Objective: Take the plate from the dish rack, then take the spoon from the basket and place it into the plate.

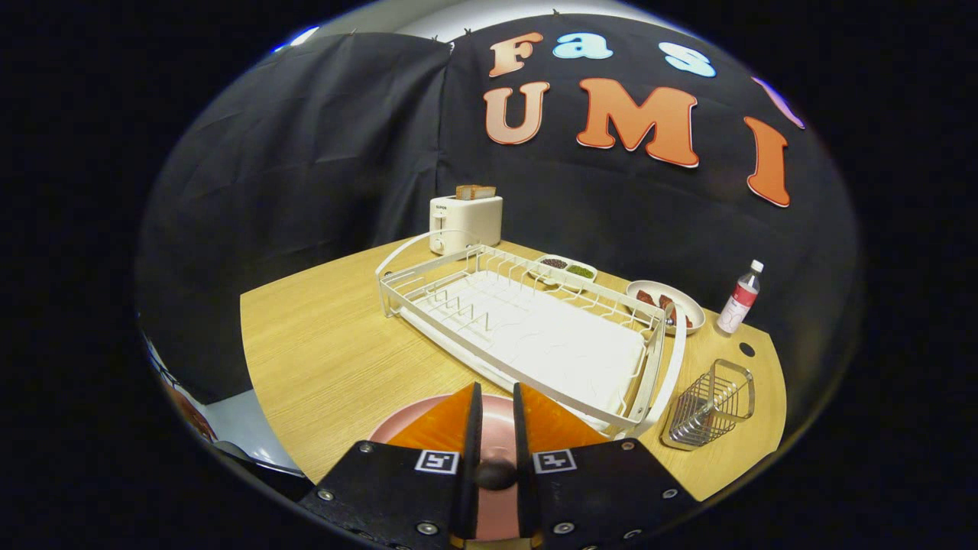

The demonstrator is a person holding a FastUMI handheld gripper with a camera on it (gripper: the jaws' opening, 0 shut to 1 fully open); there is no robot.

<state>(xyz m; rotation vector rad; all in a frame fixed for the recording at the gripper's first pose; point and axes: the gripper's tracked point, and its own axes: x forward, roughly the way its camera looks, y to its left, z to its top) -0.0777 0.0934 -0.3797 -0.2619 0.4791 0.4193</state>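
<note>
My gripper (495, 393) hovers low over a pink plate (409, 428) that lies on the wooden table just in front of the white dish rack (535, 336). The fingers stand close together with only a narrow gap. A small dark rounded piece, which looks like the spoon (495, 473), sits wedged between them near their base, and both fingers touch it. The plate shows through the gap and on both sides of the fingers. The wire basket (710, 405) stands right of the rack's near corner with nothing in it. No dishes are in the rack.
A white toaster (464, 221) with bread stands behind the rack. A two-part dish of seasonings (565, 269), a plate of food (668, 305) and a small bottle (739, 298) line the far right. Bare tabletop (321, 344) lies left of the rack.
</note>
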